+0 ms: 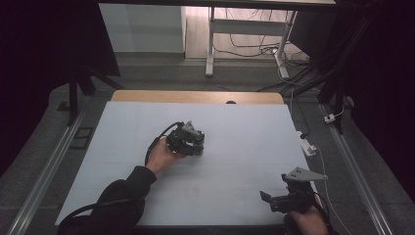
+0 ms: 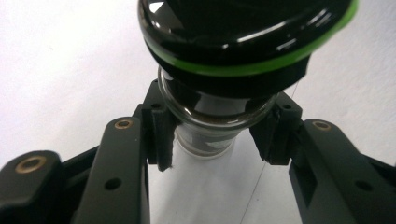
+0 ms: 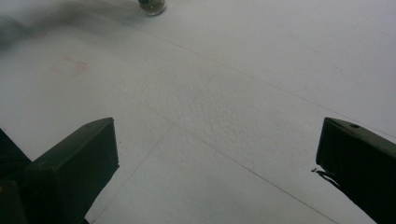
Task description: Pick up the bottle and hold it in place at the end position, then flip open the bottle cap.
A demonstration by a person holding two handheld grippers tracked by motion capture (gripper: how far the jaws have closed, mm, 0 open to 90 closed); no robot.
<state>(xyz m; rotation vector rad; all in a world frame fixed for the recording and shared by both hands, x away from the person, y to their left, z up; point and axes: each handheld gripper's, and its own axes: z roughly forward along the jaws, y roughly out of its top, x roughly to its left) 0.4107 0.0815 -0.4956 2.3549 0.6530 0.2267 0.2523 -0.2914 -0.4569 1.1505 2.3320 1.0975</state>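
Left gripper (image 2: pixel 212 135) jaws pinch the clear glass neck of a small jar (image 2: pixel 210 116) just under its glossy black cap with the green ring (image 2: pixel 261 67), jar base down on the white table sheet (image 2: pixel 56 70). From above, that gripper (image 1: pixel 188 139) sits near table centre, held by the person's left hand (image 1: pixel 161 155). Right gripper (image 3: pixel 215 154) jaws spread wide, nothing between them, over bare sheet at the near right corner (image 1: pixel 288 196), well apart from the jar (image 3: pixel 152 6).
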